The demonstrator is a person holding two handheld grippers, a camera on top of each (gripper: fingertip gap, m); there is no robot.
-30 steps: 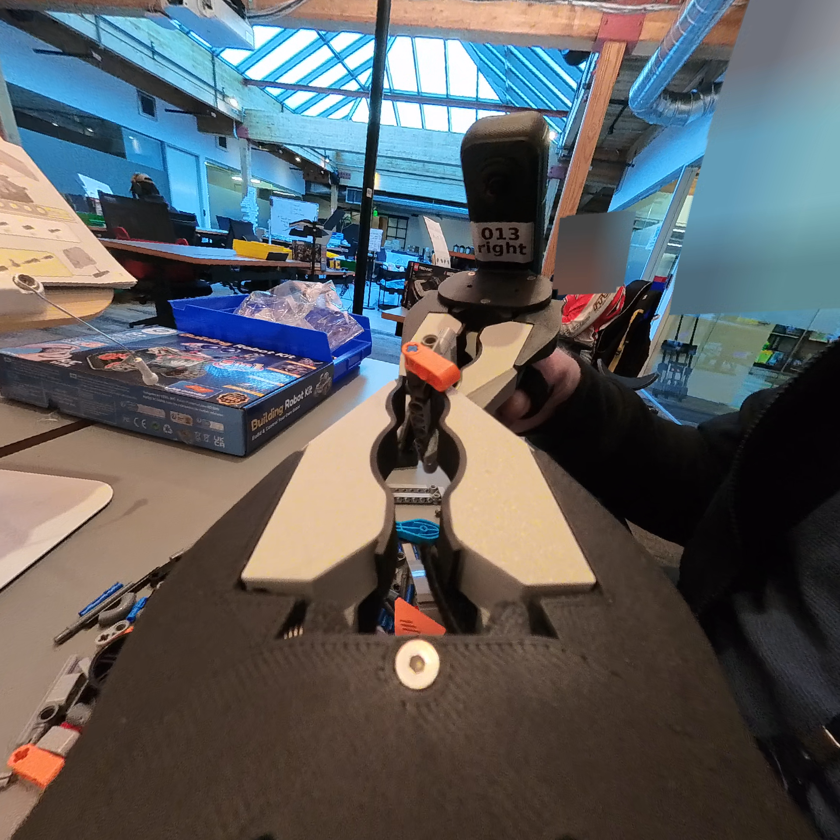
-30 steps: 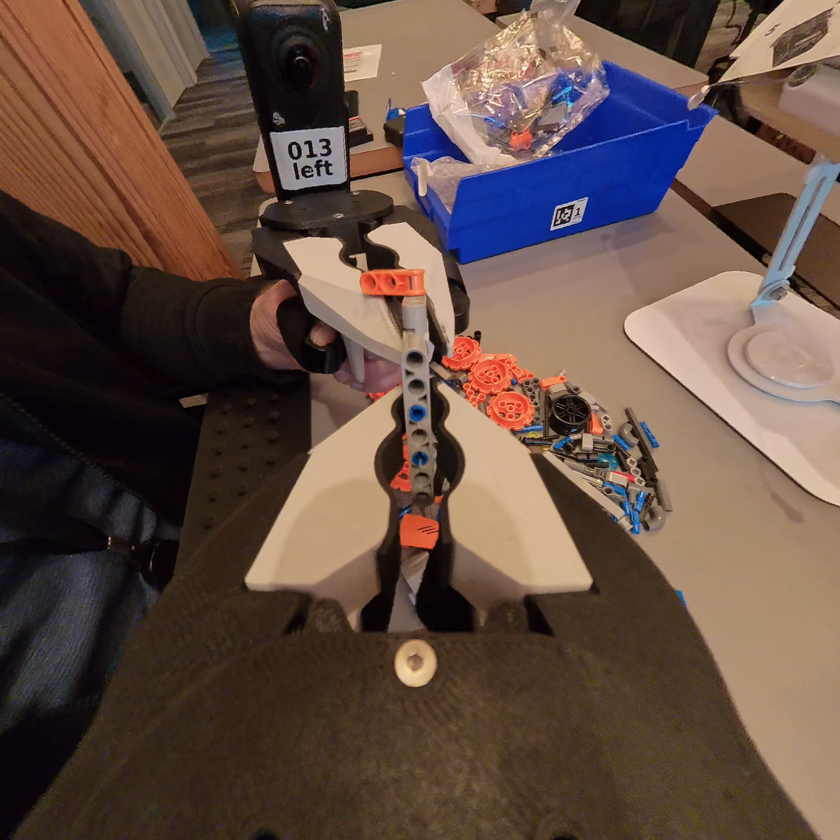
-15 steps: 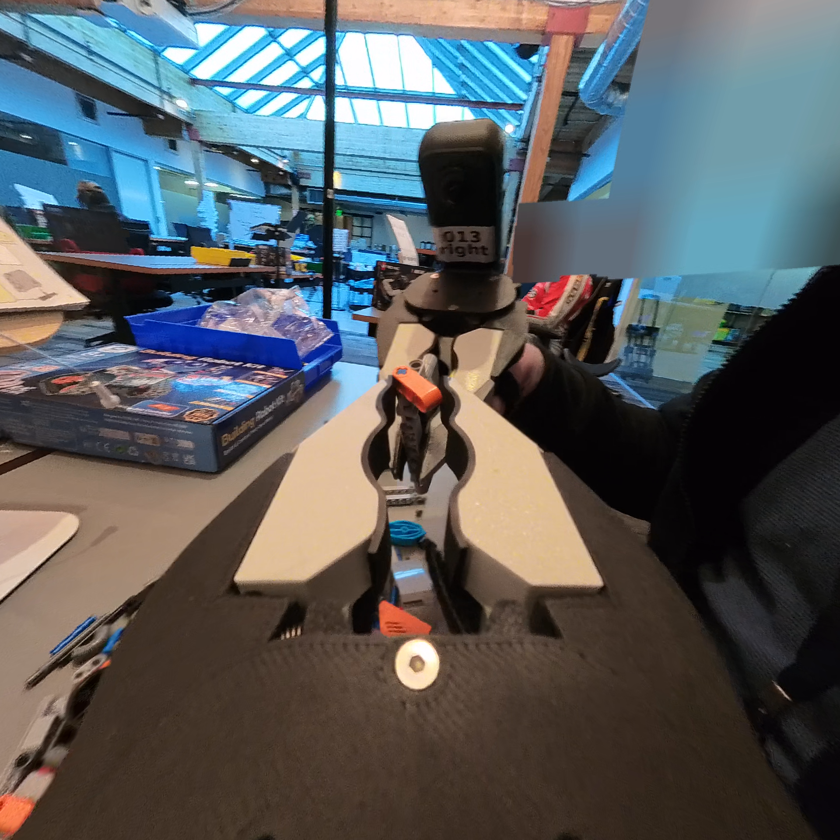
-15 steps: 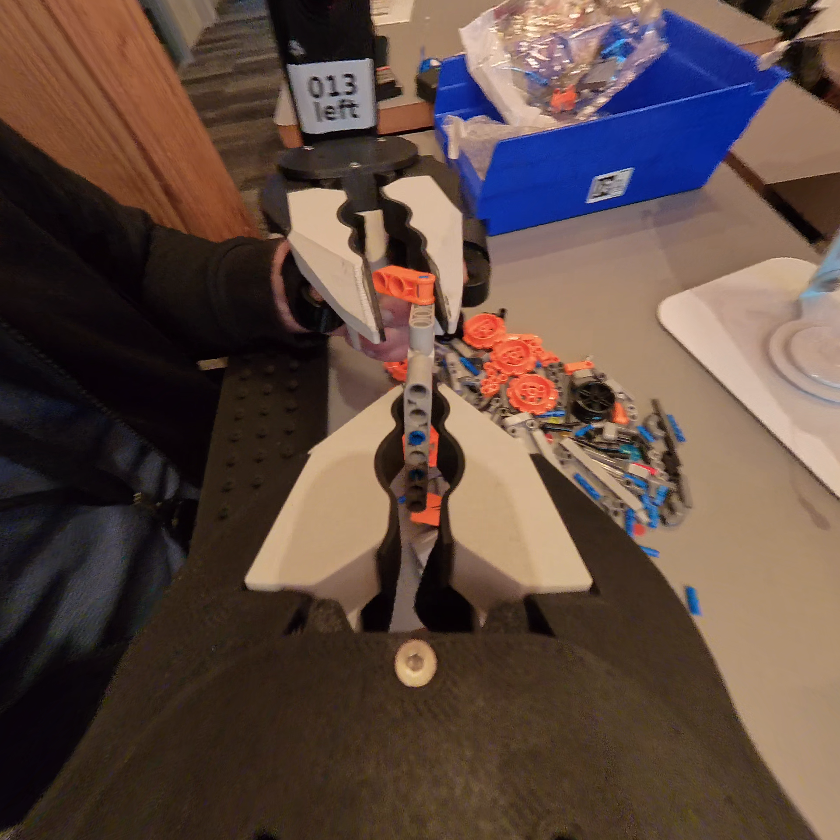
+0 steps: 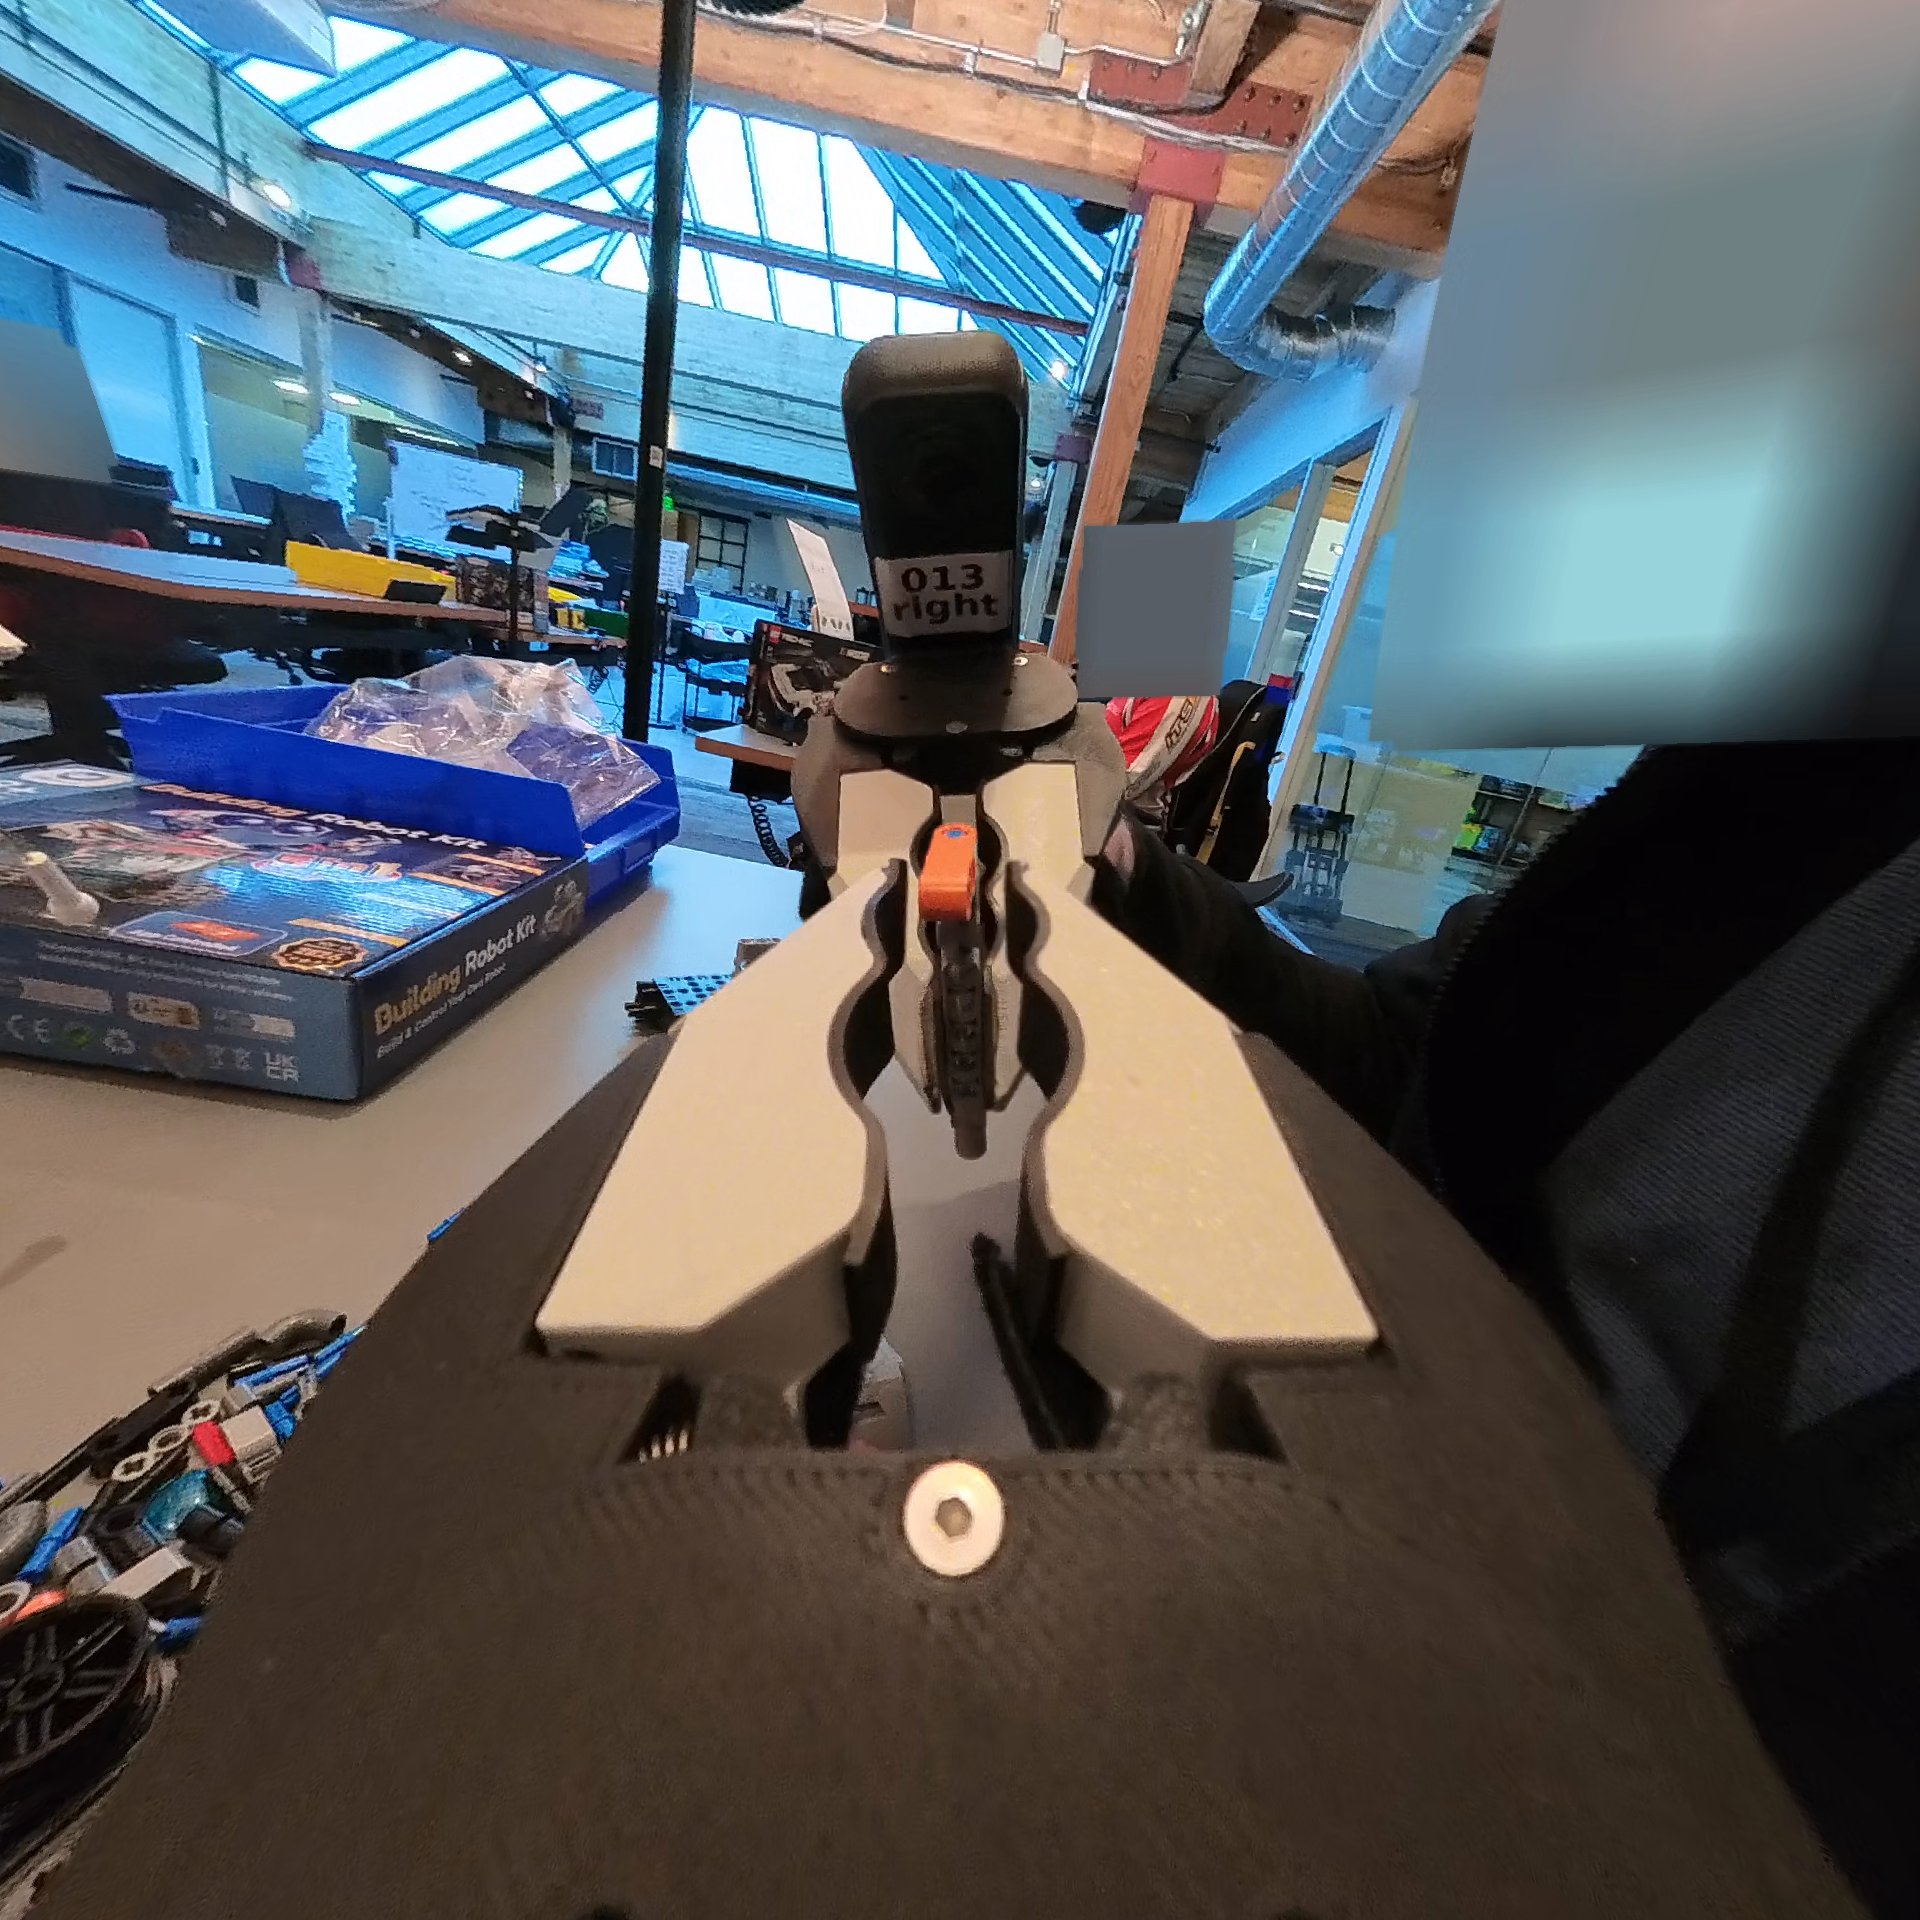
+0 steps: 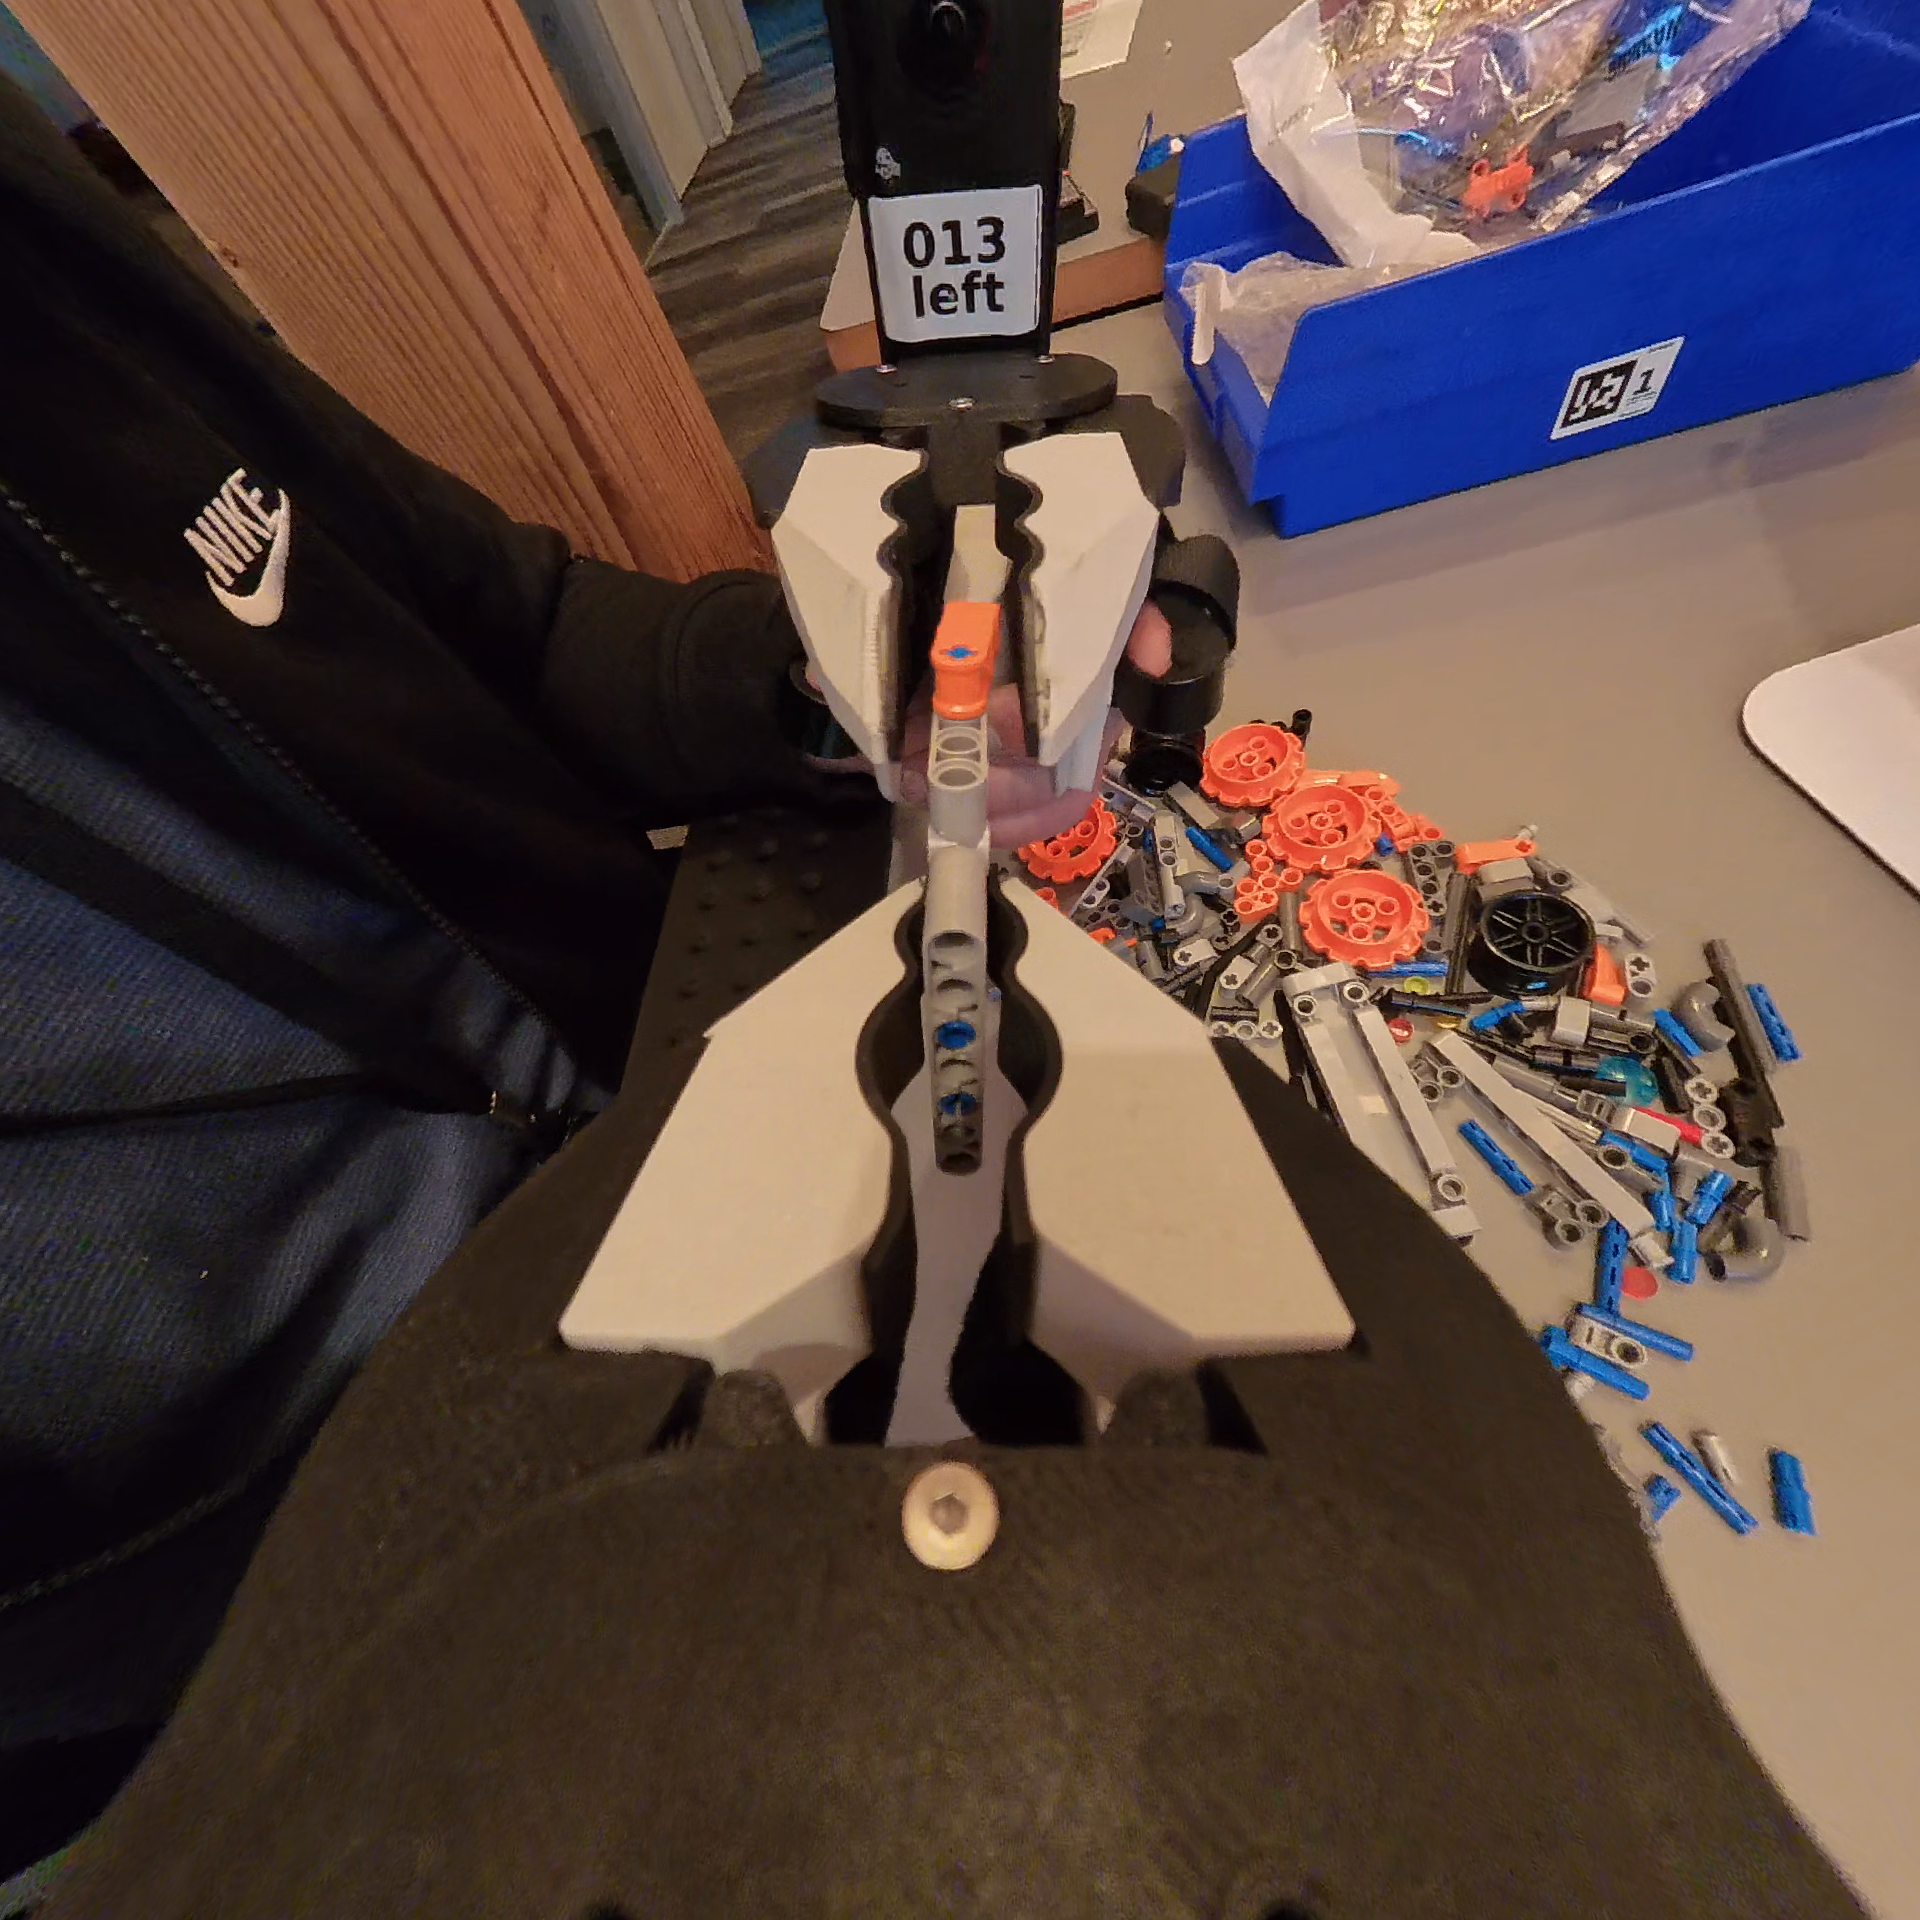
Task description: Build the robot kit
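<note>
Two grippers meet: right gripper (image 6: 961,904) clamps a grey holed beam (image 6: 956,997) (orange-capped), left gripper (image 5: 948,883) released.

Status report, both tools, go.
Right tool shut on grey beam. Left tool open around its orange connector, facing right tool. Loose parts pile on table, clear.

A grey table (image 6: 1507,644) carries a heap of loose building-kit parts (image 6: 1455,1018) right of the right gripper (image 6: 961,894), a blue bin (image 6: 1558,343) beyond them, and a kit box (image 5: 260,935) left of the left gripper (image 5: 951,883).
</note>
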